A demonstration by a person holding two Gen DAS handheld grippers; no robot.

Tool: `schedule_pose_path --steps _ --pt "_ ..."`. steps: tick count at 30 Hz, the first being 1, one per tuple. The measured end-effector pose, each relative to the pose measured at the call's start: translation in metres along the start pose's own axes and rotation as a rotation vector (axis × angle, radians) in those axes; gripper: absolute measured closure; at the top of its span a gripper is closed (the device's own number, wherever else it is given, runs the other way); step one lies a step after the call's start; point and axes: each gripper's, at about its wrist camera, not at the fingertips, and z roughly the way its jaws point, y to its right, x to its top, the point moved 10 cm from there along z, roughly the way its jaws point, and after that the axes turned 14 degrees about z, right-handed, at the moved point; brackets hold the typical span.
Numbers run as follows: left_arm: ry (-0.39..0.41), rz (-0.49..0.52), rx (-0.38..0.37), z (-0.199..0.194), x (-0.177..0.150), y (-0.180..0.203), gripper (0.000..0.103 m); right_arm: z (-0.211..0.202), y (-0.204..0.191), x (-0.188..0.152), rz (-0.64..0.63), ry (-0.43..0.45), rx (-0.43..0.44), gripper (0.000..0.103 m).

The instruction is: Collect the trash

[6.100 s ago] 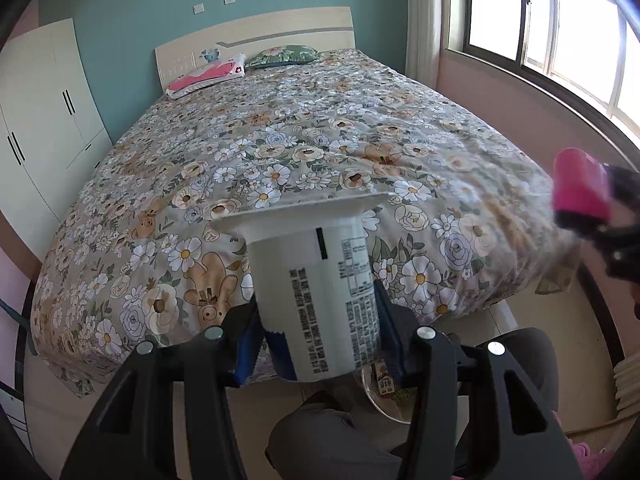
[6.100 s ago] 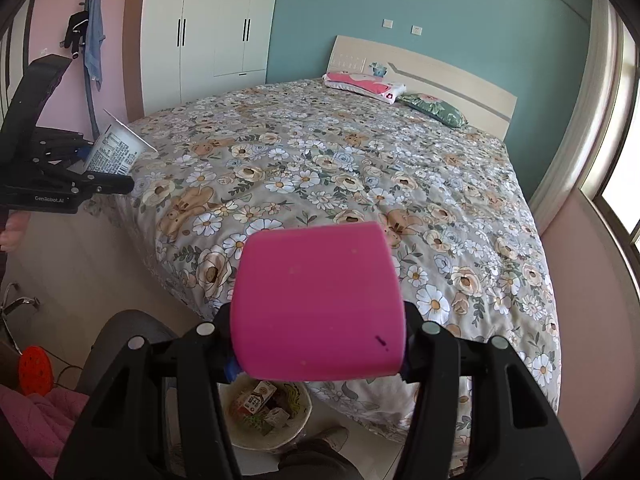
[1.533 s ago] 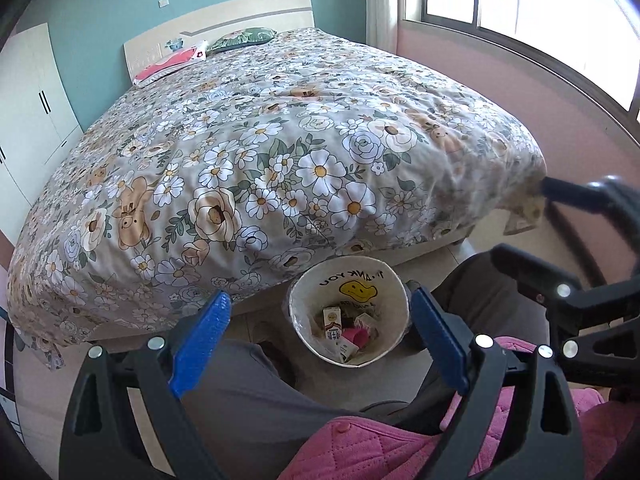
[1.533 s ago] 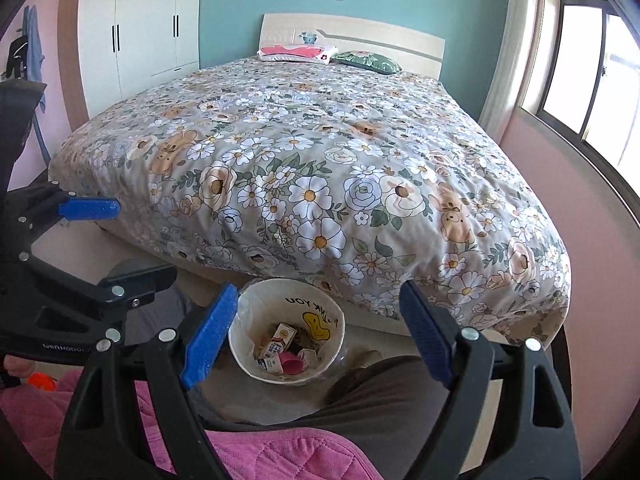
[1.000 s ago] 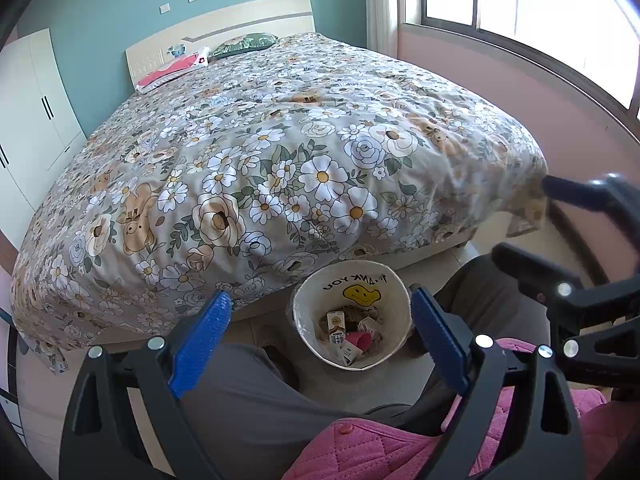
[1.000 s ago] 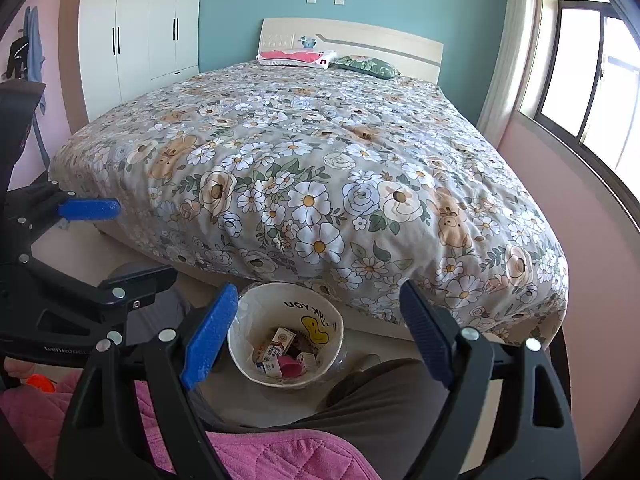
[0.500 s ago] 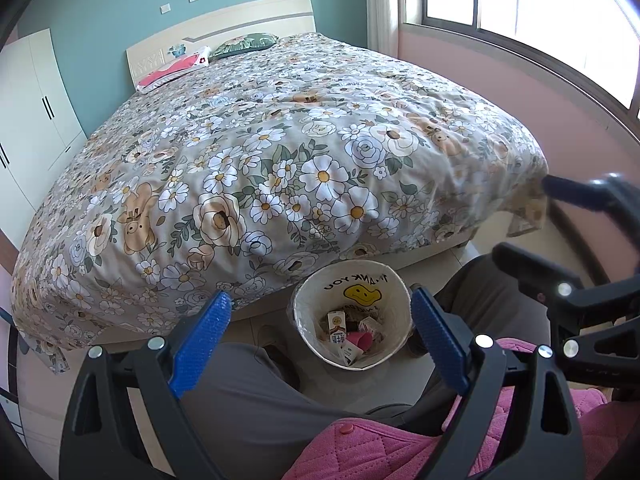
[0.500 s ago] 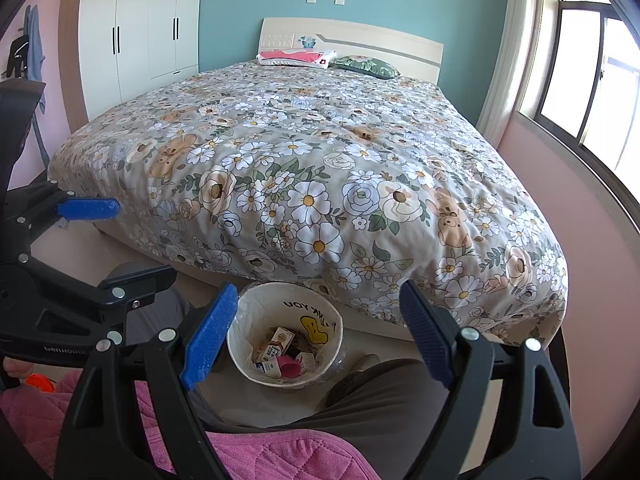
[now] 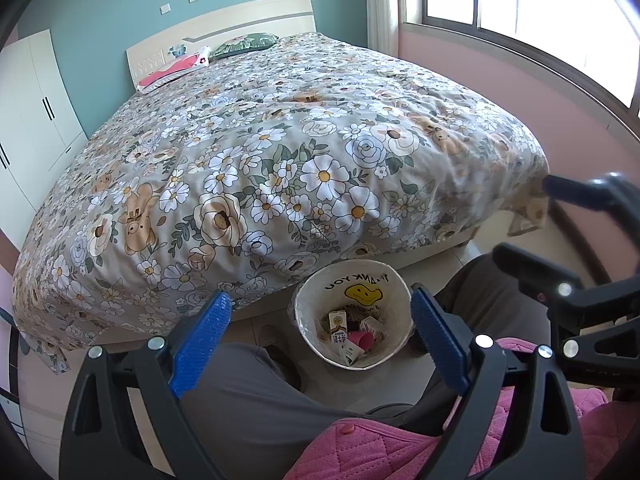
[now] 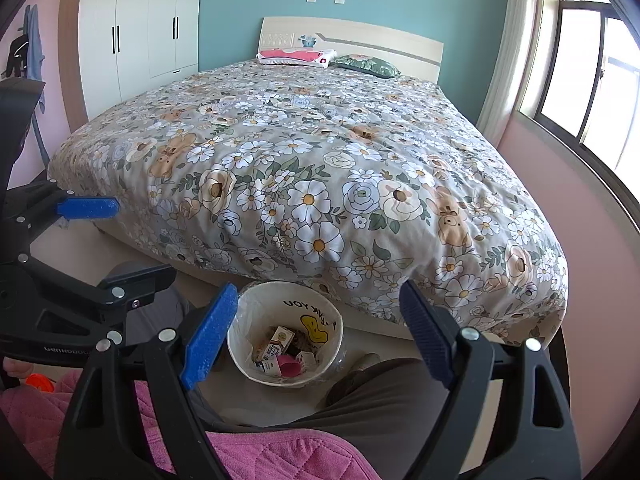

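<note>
Several cartons fill the white smiley-printed bin (image 9: pixel 394 316).

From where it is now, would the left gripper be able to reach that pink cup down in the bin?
Probably yes. The left gripper is open and empty, the bin has no lid, and the pink cup lies on top of the cartons.

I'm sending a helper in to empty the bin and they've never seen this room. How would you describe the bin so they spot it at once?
Start at the big bed with the floral quilt. On the pale floor at its foot stands a small round white waste bin with a clear liner. Its inside wall carries a yellow smiley face and "THANK YOU" lettering, and small cartons and a pink cup lie inside.
</note>
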Motion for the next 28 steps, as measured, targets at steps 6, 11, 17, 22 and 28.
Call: schedule_pose_path --steps 6,11,17,22,28 --pt "-0.003 -0.001 -0.002 0.0001 -0.0008 -0.0014 0.010 -0.0001 -0.0008 0.0000 0.001 0.000 -0.002 0.021" --pt "-0.003 0.000 0.000 0.0006 -0.0004 -0.0013 0.010 0.0002 -0.0013 -0.0005 0.001 -0.002 -0.001 0.021" --pt "-0.002 0.000 -0.001 0.0002 0.0005 -0.0009 0.010 0.0012 0.0014 -0.0004 0.003 -0.006 0.003 0.021" --pt "-0.001 0.000 -0.004 0.0003 0.0002 -0.0021 0.010 0.0015 0.0018 0.0025 0.001 -0.003 0.006 0.021" --pt "-0.005 -0.002 -0.011 0.0017 0.0010 -0.0026 0.010 0.0013 0.0017 0.0033 -0.001 -0.004 0.007 0.021"
